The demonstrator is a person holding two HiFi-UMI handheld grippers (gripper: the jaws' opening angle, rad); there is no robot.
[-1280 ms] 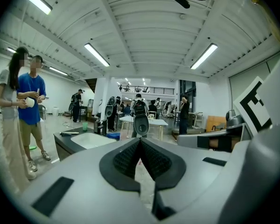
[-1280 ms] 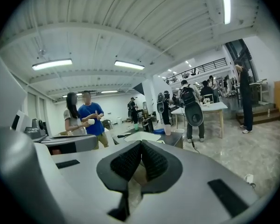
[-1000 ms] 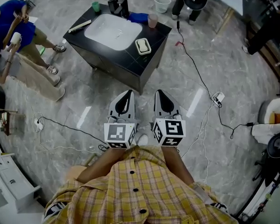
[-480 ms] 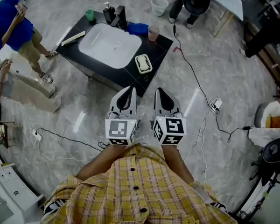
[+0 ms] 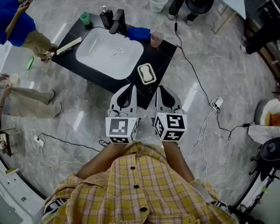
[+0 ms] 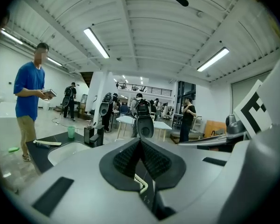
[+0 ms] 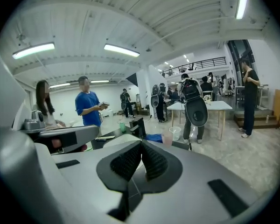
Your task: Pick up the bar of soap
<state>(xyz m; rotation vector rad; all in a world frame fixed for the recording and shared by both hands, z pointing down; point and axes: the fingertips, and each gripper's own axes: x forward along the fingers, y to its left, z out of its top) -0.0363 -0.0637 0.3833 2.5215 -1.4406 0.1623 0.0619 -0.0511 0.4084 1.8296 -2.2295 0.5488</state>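
Observation:
The bar of soap lies in a pale dish on the near right corner of the black counter, beside the white sink. My left gripper and right gripper are held side by side just short of the counter's near edge, both pointing at it, with the dish a little ahead between them. In the left gripper view the pads meet at the tip of the left gripper with nothing between them, and a pale rim of the dish shows below. The right gripper is shut and empty as well.
A green cup, a black dispenser, a black faucet, a blue cloth and a pink cup stand along the counter's far side. Cables trail over the floor at right. People stand at the left.
The counter and soap dish have drawn closer to both grippers in the head view. Both grippers stay side by side and shut.

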